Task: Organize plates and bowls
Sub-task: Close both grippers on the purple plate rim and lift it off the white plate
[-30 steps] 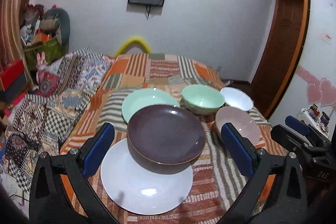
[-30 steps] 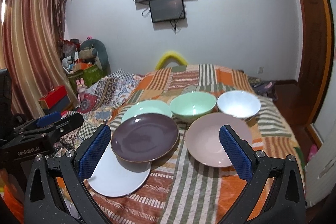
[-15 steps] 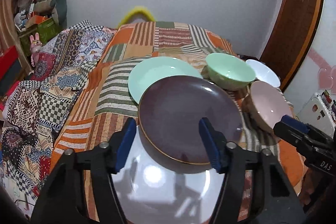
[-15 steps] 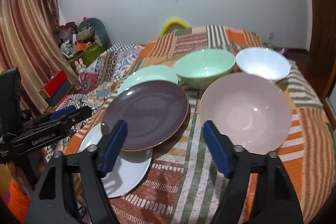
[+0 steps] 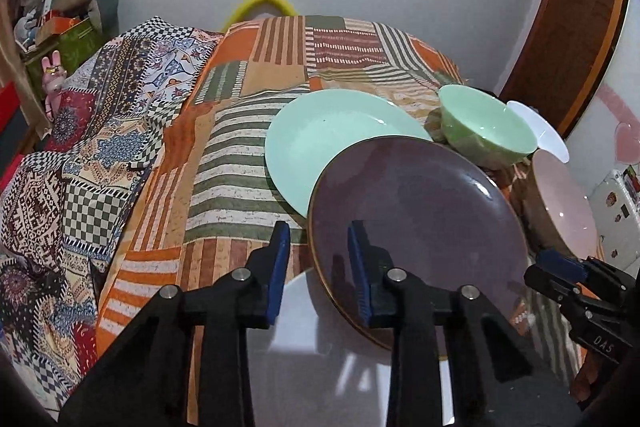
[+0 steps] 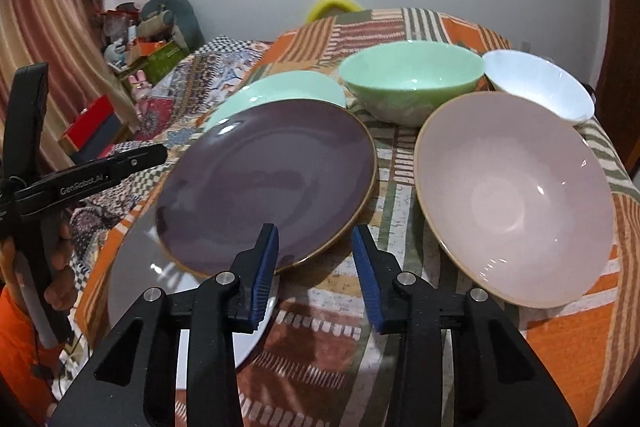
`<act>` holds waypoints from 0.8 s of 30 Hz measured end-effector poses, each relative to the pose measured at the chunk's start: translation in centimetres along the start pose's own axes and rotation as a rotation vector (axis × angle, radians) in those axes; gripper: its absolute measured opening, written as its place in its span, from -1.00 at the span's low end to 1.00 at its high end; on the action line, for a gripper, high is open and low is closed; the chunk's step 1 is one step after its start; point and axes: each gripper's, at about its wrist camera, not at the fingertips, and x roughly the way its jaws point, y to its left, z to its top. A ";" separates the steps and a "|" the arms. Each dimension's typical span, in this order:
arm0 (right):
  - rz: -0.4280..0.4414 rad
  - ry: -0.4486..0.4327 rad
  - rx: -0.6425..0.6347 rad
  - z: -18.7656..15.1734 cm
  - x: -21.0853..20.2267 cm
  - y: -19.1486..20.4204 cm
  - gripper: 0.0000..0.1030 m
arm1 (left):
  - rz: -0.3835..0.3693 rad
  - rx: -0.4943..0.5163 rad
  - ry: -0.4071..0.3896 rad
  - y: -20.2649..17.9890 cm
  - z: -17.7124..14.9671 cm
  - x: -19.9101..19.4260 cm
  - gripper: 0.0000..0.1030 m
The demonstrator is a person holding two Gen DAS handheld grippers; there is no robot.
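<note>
Sorting barely begun: purple plate (image 5: 416, 223) overlaps the white plate (image 5: 344, 379).
Left gripper (image 5: 318, 267) and right gripper (image 6: 316, 263) are closing, gripping nothing (bowls unstacked).

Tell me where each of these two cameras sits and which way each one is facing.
Left wrist: rides the closing left gripper, looking down the bed at the purple plate's left rim; the right gripper shows at right.
Right wrist: rides the closing right gripper, looking at the gap between purple plate and pink bowl; a hand holding the left gripper shows at left.
Shared: purple plate, green bowl.
</note>
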 end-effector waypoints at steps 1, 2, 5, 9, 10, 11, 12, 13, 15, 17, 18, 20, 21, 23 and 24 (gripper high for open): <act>-0.005 0.002 0.016 0.0 0.2 -0.3 -0.35 | 0.000 0.004 0.001 0.0 0.1 0.2 -0.47; -0.006 0.004 0.025 0.0 0.4 -0.5 -0.36 | -0.003 0.009 0.002 0.0 0.2 0.6 -0.48; -0.013 0.019 0.049 0.1 0.9 -0.6 -0.36 | -0.028 0.004 0.018 0.2 0.3 1.5 -0.56; -0.017 0.031 0.062 0.1 1.6 -0.6 -0.45 | -0.040 -0.006 0.041 0.6 0.6 2.6 -0.61; -0.016 0.032 0.064 0.2 1.7 -0.5 -0.45 | -0.044 -0.007 0.047 0.7 0.7 2.9 -0.61; -0.017 0.032 0.066 0.2 1.7 -0.4 -0.45 | -0.047 -0.008 0.051 0.7 0.8 3.1 -0.61; -0.016 0.033 0.069 0.3 1.8 -0.4 -0.45 | -0.056 -0.010 0.058 0.8 0.9 3.3 -0.62; -0.019 0.035 0.074 0.4 1.9 -0.3 -0.45 | -0.066 -0.012 0.063 0.9 0.9 3.5 -0.63; -0.018 0.035 0.081 0.4 2.1 -0.3 -0.45 | -0.075 -0.015 0.074 1.0 1.0 3.8 -0.69; -0.014 0.038 0.088 0.5 2.2 -0.3 -0.45 | -0.084 -0.017 0.083 1.1 1.0 4.2 -0.70; -0.014 0.037 0.090 0.5 2.3 -0.3 -0.45 | -0.092 -0.021 0.085 1.2 1.0 4.3 -0.70; -0.018 0.036 0.090 0.5 2.4 -0.1 -0.45 | -0.115 -0.028 0.099 1.6 1.1 4.5 -0.70; -0.021 0.035 0.090 0.5 2.4 -0.1 -0.45 | -0.123 -0.031 0.104 1.7 1.2 4.5 -0.71; -0.028 0.033 0.085 0.5 2.3 0.0 -0.45 | -0.125 -0.024 0.116 1.7 1.2 4.3 -0.71; -0.027 0.035 0.084 0.6 2.3 0.0 -0.45 | -0.122 -0.020 0.117 1.6 1.2 4.2 -0.71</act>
